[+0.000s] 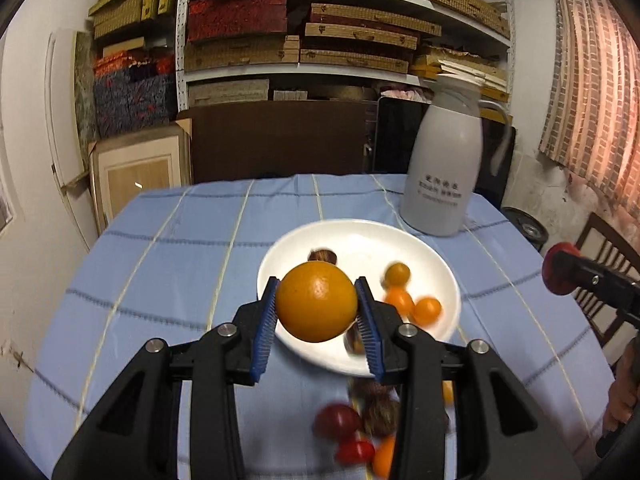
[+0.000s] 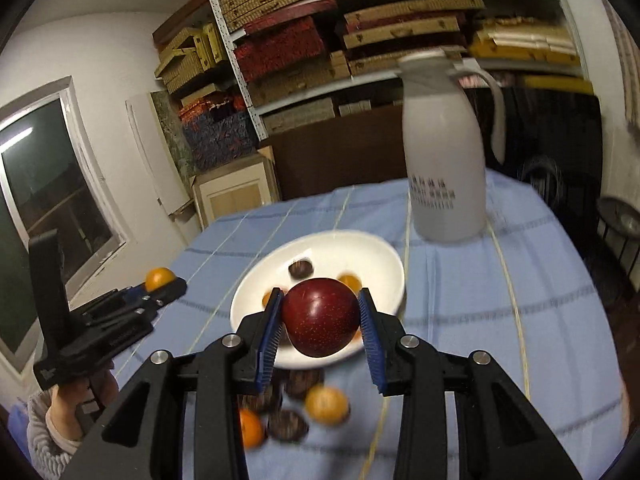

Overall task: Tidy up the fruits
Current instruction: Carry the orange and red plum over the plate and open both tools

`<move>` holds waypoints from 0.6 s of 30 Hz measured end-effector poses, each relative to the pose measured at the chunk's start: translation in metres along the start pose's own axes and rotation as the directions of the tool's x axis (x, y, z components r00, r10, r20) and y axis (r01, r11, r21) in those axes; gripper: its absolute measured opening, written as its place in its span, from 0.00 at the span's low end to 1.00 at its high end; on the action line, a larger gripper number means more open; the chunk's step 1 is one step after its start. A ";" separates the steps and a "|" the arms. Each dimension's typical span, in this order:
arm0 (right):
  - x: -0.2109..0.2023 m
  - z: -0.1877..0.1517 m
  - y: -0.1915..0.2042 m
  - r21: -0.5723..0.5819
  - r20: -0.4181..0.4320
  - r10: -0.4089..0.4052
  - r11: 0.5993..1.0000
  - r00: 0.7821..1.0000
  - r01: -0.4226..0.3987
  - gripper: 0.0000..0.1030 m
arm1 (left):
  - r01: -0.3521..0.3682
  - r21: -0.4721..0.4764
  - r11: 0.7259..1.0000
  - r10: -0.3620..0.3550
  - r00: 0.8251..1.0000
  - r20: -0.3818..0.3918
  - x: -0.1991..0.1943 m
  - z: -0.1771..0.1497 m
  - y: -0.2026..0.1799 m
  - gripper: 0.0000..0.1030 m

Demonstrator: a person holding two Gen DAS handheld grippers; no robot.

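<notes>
My left gripper [image 1: 317, 305] is shut on an orange [image 1: 316, 302] and holds it above the near rim of a white plate [image 1: 360, 236]. The plate holds small orange tomatoes [image 1: 412, 300] and brown nuts [image 1: 322, 256]. My right gripper [image 2: 320, 322] is shut on a dark red plum [image 2: 322, 316] above the same plate [image 2: 352, 246]. The right gripper also shows at the right edge of the left wrist view [image 1: 560, 274], and the left gripper with the orange at the left of the right wrist view [image 2: 160, 280]. Loose fruits [image 1: 352, 428] lie on the cloth below the plate.
A grey-white thermos jug [image 1: 444, 168] stands behind the plate at the back right of the round table with its blue checked cloth [image 1: 160, 280]. Shelves of boxes [image 1: 304, 32] fill the wall behind. A wooden chair [image 1: 600, 248] stands to the right.
</notes>
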State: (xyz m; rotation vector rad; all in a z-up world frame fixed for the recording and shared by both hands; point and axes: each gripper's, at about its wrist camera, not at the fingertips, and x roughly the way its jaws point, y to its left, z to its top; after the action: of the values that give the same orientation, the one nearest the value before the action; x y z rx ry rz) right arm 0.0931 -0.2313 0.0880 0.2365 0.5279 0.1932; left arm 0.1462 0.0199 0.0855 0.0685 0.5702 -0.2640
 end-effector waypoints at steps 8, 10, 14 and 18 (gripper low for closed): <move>0.115 0.019 0.005 0.008 -0.109 0.000 1.000 0.994 0.001 0.37 | -0.040 -0.016 0.999 0.038 0.995 -0.092 0.103 0.012 0.013 0.36; 0.146 0.018 0.008 0.006 -0.156 -0.001 1.000 0.988 0.002 0.37 | -0.030 -0.039 0.999 0.025 0.992 -0.124 0.126 0.007 0.020 0.36; 0.179 0.012 0.011 -0.001 -0.187 0.001 1.000 0.982 -0.001 0.37 | -0.020 -0.056 0.998 0.010 0.985 -0.170 0.151 -0.004 0.029 0.36; 0.195 0.004 0.008 0.003 -0.231 0.020 1.000 0.973 -0.020 0.39 | -0.034 -0.045 0.998 0.025 0.982 -0.187 0.163 -0.008 0.030 0.40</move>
State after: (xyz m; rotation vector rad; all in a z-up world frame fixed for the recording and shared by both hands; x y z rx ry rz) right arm 0.2595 -0.1775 0.0012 0.2214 0.7573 0.2415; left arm 0.2820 0.0130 -0.0102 0.0552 0.7607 -0.2159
